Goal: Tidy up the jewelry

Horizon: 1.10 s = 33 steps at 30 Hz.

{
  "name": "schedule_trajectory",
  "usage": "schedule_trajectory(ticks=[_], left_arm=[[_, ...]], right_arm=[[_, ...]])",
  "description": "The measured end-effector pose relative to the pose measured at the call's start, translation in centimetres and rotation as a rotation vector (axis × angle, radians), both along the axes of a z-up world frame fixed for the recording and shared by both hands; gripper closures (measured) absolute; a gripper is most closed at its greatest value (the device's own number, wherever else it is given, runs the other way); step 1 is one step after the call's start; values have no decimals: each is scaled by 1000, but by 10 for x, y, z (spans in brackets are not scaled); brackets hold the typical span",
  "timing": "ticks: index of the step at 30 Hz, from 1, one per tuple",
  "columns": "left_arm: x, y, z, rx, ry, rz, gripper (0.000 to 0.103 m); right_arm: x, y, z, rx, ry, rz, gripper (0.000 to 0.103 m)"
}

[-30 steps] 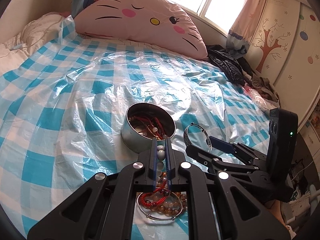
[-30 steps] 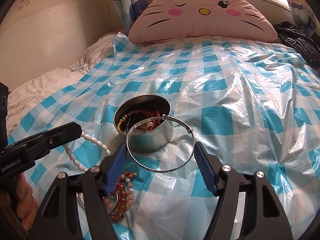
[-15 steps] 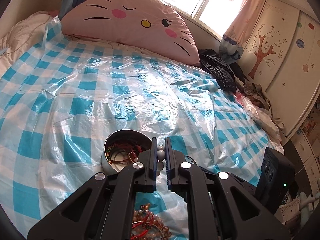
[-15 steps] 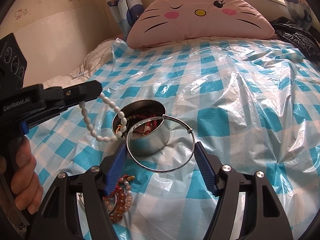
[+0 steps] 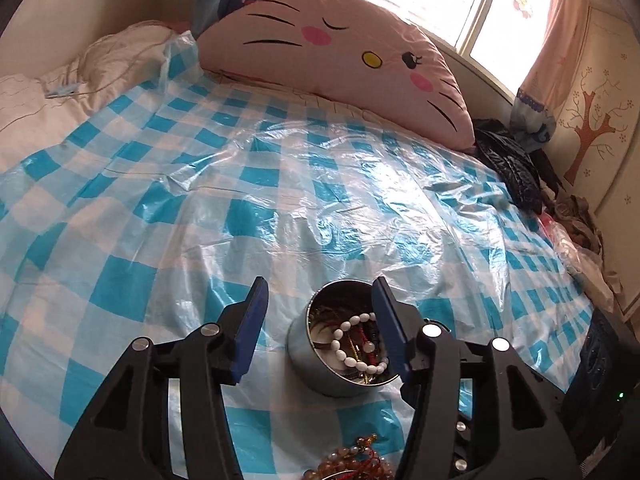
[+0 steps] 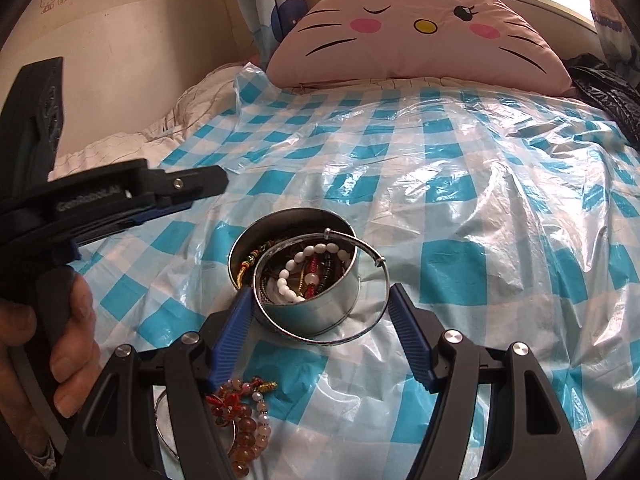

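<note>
A round metal tin [image 5: 304, 354] stands on the blue-checked plastic sheet, holding several bracelets. On top of them lies a white bead bracelet [image 5: 354, 346]. My left gripper [image 5: 318, 292] hovers over the tin with its jaws opening and nothing between the pads. In the right wrist view the left gripper [image 6: 200, 196] shows side-on, left of the tin [image 6: 240, 240]. My right gripper [image 6: 320, 300] is shut on a thin silver bangle [image 6: 362, 332], held flat just in front of and above the tin, with the white beads [image 6: 288, 276] seen through it.
Amber and red bead bracelets [image 6: 240, 412] and a thin silver hoop [image 6: 162, 420] lie on the sheet near me. A pink cat-face pillow [image 5: 340, 52] lies at the head of the bed. Black clothing [image 5: 516, 168] is piled at the right edge. A hand [image 6: 68, 344] grips the left handle.
My left gripper carried the white bead bracelet forward over the tin, then opened, and the beads dropped into the tin. The right gripper has kept hold of the bangle.
</note>
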<state>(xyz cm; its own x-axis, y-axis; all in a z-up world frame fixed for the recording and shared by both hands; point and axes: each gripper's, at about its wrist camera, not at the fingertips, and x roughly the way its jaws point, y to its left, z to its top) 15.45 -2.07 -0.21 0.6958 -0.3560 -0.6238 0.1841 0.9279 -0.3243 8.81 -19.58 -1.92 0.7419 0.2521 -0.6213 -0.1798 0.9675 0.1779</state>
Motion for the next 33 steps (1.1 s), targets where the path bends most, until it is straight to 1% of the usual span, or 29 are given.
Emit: schedule_trajectory(ticks=[2,4,5,7,10,12,15,19,22,24,25,28,30,33], left_arm=[[-10,14,1,-17,-2,37,46],[-19,25,-2,-16,0,97,31],[-23,30,-4,-18,2,122,29],[-28,37,-9,-23,15,140,26],[-31,42,-15,0,31,161,24],[-34,42,-18,12,37,164,21],[-35,44,-22,21,52,177,21],[-41,45,-24,32,63,174,20],[-51,45,-29,46,78,170,20],[-57,45,-30,53,84,168,20],[-60,45,-31,57,86,165,20],[-69,44,-33,70,96,152,20],[-75,43,-36,84,106,144,20],[-82,40,-37,108,109,130,20]], right_arm=[[10,10,1,-28,-1,22,36],[21,19,1,-54,2,40,36],[27,24,1,-66,6,48,36],[39,32,-3,-84,26,58,36],[55,41,-12,-110,62,59,35],[55,40,-13,-117,59,39,35],[41,31,-8,-86,43,12,33],[10,11,2,-20,30,-39,32],[-17,-3,-1,27,46,-71,31],[-31,-7,-7,47,77,-72,31],[-35,-9,-7,50,82,-77,31],[-46,-16,1,65,43,-116,30],[-47,-19,0,67,48,-143,29],[-51,-23,1,83,51,-155,29]])
